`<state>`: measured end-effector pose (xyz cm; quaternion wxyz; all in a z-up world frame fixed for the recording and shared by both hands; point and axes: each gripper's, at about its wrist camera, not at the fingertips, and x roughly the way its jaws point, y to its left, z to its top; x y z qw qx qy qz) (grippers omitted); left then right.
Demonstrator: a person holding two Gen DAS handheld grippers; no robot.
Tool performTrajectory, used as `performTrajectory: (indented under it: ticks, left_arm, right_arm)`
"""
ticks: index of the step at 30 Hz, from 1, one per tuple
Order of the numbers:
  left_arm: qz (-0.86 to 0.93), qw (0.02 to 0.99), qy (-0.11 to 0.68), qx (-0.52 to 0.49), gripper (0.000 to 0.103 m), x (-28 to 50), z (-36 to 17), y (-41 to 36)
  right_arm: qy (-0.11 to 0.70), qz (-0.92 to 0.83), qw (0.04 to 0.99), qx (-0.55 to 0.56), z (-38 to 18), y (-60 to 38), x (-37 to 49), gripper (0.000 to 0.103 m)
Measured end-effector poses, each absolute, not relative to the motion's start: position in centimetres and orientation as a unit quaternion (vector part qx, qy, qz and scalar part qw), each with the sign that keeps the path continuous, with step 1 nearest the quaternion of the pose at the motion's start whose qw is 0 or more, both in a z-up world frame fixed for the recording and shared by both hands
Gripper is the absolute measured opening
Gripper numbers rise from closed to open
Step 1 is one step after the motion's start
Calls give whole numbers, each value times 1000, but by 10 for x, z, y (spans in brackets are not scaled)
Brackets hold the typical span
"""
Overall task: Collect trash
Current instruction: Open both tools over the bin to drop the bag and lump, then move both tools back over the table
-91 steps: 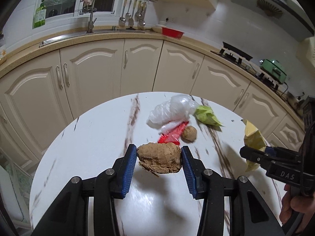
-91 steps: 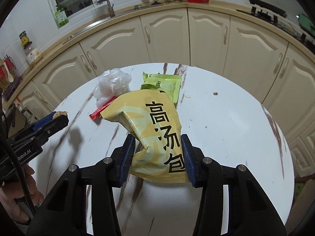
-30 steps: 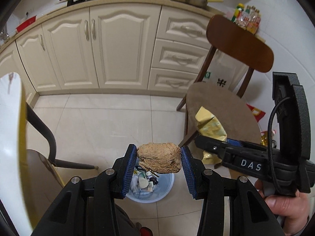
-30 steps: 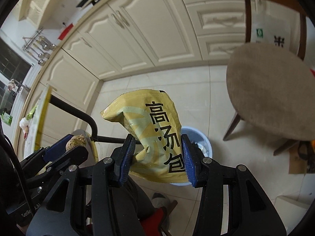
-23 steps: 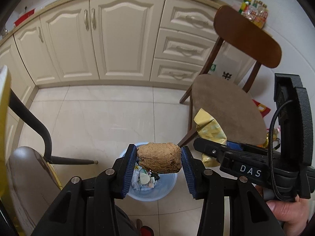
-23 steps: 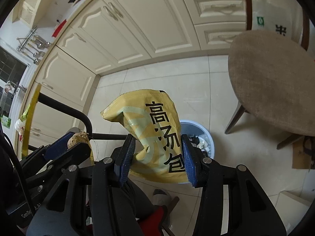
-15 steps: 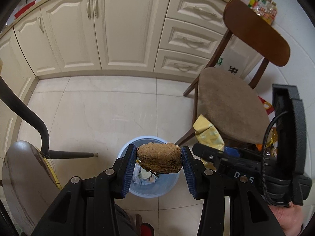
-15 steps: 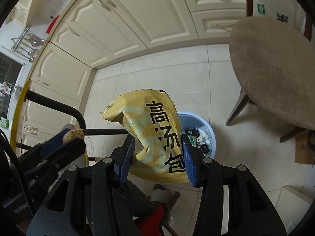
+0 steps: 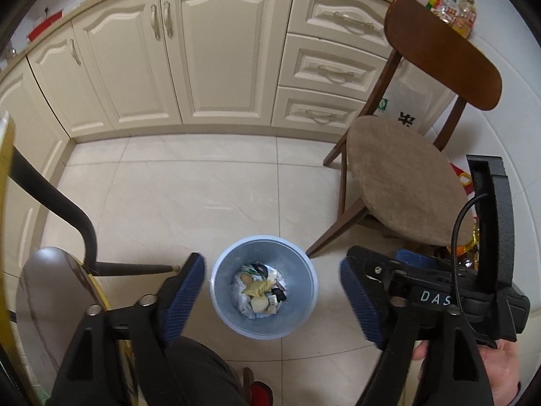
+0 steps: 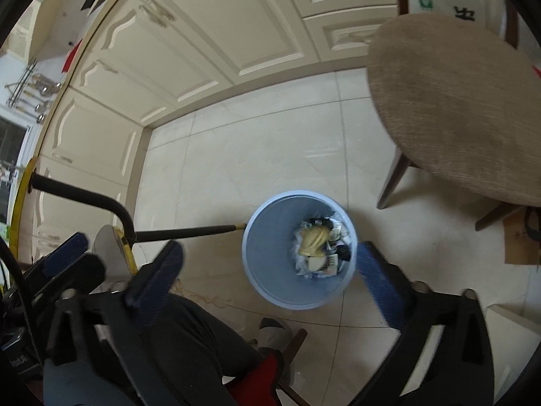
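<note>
A round blue trash bin stands on the tiled floor, holding mixed trash with a yellow packet on top. My left gripper is wide open and empty, high above the bin. My right gripper is also wide open and empty above the bin, where the yellow packet lies among the trash. The right gripper's body shows in the left wrist view. The brown lump is not visible as a separate item.
A wooden chair with a tan round seat stands right of the bin. A black curved chair frame and a round seat are at the left. Cream cabinets line the back. My legs and a red shoe are below.
Both grippers have opened wide and let go. The brown lump and the yellow packet have dropped out of the fingers; the packet now lies in the bin.
</note>
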<state>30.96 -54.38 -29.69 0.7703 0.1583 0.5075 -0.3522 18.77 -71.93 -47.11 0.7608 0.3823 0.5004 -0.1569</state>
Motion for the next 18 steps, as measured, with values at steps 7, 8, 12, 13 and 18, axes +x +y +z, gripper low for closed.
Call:
performTrajectory:
  ticks: [7,8,12,13,18]
  left_arm:
    - [-354,787,478,164,102,283,-272,-522]
    - [-358,788,475,160,102,279,-267,-518]
    - [-369,795,458,151,102,266,-246,-496]
    - [-373,797,452,148,102,261,-239,-491]
    - [-385,810,421,132,102,244,-204,-442]
  right_arm:
    - [500,-186,762,368,-447,-719,178,103]
    - [496,-188,765,365,-441,-718,177,103]
    - [481,-189,780,353,-415,-712,176,103]
    - [477,-190,784,349,-407,-709,176,103]
    - [454,-191,806,328,-366,-693,176,103]
